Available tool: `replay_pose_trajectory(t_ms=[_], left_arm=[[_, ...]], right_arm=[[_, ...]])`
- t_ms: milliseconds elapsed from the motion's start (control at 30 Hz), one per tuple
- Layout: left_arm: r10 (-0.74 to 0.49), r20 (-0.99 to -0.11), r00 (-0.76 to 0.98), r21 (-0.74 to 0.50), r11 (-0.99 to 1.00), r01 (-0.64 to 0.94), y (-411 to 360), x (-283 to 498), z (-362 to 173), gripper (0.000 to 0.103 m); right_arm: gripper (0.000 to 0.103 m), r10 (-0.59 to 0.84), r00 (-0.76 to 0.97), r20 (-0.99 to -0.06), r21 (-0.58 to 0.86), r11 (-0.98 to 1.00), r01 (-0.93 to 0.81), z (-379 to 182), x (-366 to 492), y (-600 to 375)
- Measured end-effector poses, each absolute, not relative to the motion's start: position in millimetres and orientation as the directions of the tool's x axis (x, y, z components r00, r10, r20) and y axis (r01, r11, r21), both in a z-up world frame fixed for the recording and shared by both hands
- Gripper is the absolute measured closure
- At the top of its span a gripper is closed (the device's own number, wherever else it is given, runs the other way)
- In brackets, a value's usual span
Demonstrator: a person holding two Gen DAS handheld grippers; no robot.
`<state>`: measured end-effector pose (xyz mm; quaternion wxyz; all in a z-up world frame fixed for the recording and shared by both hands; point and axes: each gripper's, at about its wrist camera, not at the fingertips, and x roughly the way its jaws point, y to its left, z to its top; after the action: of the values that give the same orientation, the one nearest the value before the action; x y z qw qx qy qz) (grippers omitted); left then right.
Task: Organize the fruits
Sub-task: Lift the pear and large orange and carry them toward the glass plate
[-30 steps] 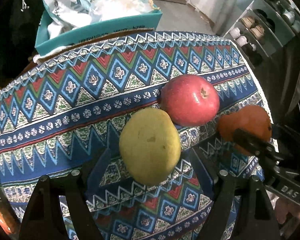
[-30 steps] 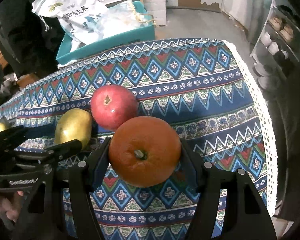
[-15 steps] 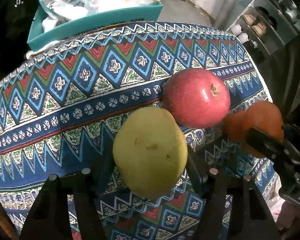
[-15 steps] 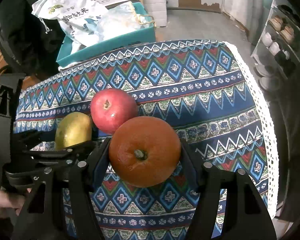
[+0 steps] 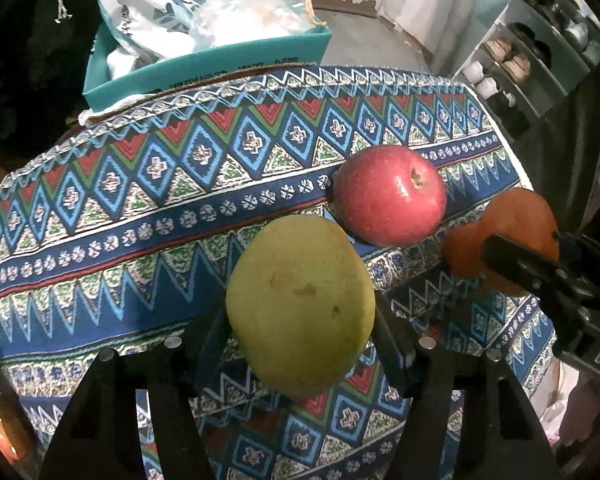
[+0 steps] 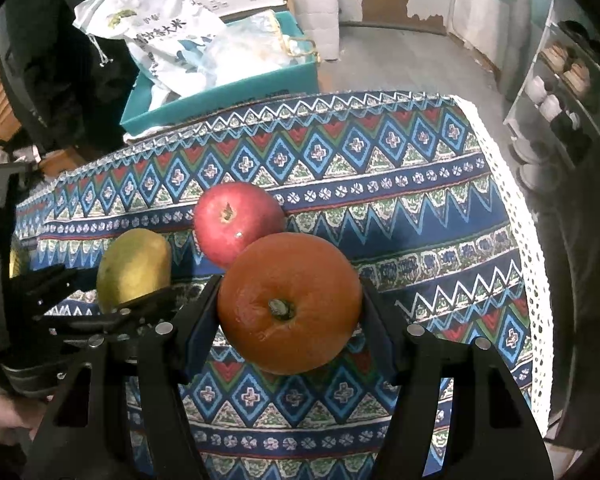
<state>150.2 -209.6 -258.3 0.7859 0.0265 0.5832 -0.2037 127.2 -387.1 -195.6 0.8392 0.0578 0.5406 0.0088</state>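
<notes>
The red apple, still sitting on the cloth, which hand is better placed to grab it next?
Neither is free: the left gripper is shut on the pear, the right gripper on the orange. The orange almost touches the red apple, so probably the right, once emptied.

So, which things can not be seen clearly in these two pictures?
- Left wrist view: the orange is partly covered by the right hand-held gripper's finger.
- Left wrist view: an orange-red thing at the lower left is cut off by the lens edge.
- Right wrist view: the pear has its lower part behind the left hand-held gripper.
- Both views: shelf items too small to identify.
</notes>
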Motion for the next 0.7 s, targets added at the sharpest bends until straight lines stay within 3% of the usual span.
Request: replay_pose_trajectory(t_ms=[700], left_arm=[[-0.297, -0.876, 0.381, -0.152, 0.918, 0.366, -173.9, 114.1, -174.1, 0.035]], right_arm=[[0.038, 0.12, 0.512, -0.85, 0.112, 0.993, -0.047, -133.1, 111.2, -348.1]])
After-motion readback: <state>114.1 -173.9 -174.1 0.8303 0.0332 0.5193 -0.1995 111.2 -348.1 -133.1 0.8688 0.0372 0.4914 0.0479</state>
